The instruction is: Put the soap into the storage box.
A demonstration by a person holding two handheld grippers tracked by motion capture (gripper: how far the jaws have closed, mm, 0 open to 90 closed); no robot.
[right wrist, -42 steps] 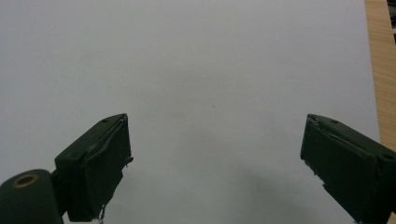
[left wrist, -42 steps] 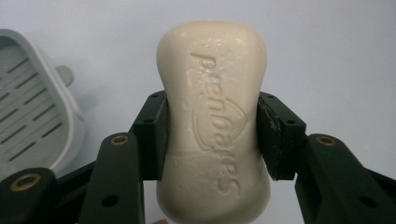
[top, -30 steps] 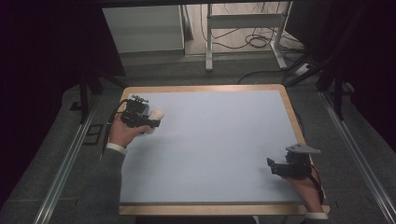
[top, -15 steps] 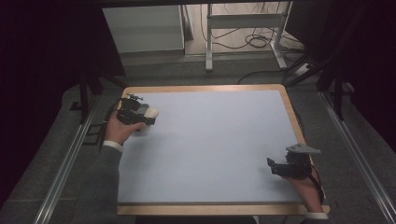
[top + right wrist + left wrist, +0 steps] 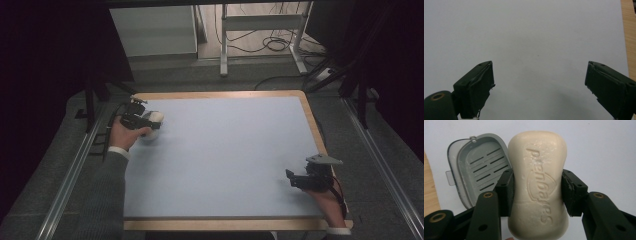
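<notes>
A cream bar of soap (image 5: 537, 185) with raised lettering is clamped between the jaws of my left gripper (image 5: 537, 192), which is shut on its narrow waist. Behind the soap and to its left, a grey slotted soap dish (image 5: 477, 170) lies on the pale blue mat. In the high view, the left gripper (image 5: 146, 121) holds the soap (image 5: 155, 118) near the mat's far left corner. My right gripper (image 5: 294, 179) rests near the mat's front right, jaws wide apart. It (image 5: 539, 75) has nothing but bare mat between its fingers.
The pale blue mat (image 5: 225, 150) lies on a wooden table whose edge (image 5: 320, 135) frames it. Metal rails (image 5: 380, 170) run along both sides. A white table frame and cables (image 5: 265, 45) stand on the floor beyond the table.
My left gripper has carried the soap a little toward the mat's far left corner. The right gripper has stayed still.
</notes>
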